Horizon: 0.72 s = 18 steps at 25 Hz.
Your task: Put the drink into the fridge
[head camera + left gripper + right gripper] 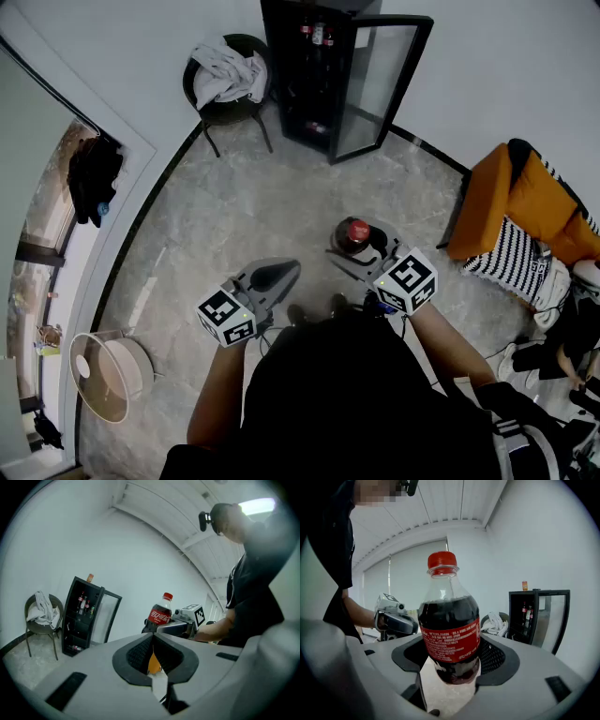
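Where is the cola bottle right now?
The cola bottle is held upright in the right tool, right of centre in the head view, far from the open fridge.

Head view looks down; all 3 share fridge (292, 84).

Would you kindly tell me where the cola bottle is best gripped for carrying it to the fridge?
Grip the cola bottle by its straight labelled body, from the side, as the right tool does: it stands upright, and its neck tapers.

Grey marble floor (253, 216); white walls (141, 47) — cloth-heaped chair (228, 103)
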Each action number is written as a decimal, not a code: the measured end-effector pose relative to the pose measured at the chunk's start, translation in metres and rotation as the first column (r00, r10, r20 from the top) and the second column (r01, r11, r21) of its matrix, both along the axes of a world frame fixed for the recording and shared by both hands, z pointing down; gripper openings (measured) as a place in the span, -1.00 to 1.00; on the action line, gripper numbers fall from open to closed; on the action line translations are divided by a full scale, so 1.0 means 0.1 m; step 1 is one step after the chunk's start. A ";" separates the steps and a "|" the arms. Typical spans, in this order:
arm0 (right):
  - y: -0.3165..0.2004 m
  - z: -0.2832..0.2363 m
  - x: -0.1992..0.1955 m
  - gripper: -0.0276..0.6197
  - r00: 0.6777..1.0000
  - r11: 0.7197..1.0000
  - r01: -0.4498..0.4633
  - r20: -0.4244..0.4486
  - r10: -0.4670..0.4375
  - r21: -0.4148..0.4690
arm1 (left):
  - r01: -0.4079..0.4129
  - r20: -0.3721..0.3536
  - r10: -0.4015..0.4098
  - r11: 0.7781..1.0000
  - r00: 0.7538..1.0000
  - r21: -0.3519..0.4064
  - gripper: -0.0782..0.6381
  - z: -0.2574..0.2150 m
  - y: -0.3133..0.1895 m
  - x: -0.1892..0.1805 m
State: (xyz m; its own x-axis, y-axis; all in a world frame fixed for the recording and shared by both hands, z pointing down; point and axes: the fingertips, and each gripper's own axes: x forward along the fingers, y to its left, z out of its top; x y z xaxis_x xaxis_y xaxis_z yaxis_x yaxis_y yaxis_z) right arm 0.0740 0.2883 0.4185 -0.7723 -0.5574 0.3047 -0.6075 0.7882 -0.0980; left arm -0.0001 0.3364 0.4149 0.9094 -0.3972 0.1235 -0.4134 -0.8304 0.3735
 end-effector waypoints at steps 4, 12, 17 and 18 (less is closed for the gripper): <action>0.02 0.02 0.02 0.04 1.000 1.000 -0.002 -0.001 0.002 -0.001 | 0.001 -0.005 -0.001 1.000 1.000 0.001 -0.75 0.00 0.02 0.01; 0.08 0.04 0.05 0.05 1.000 1.000 0.010 0.007 -0.010 -0.006 | 0.027 0.005 -0.027 1.000 1.000 0.004 -0.75 0.08 0.05 0.02; 0.08 0.04 0.09 0.05 1.000 1.000 0.004 0.007 -0.004 -0.012 | 0.062 0.003 -0.063 0.998 0.998 0.008 -0.75 0.08 0.03 -0.02; 0.07 0.04 0.10 0.05 1.000 1.000 0.002 0.008 -0.001 -0.015 | 0.067 0.003 -0.067 0.998 0.998 0.008 -0.75 0.08 0.02 -0.02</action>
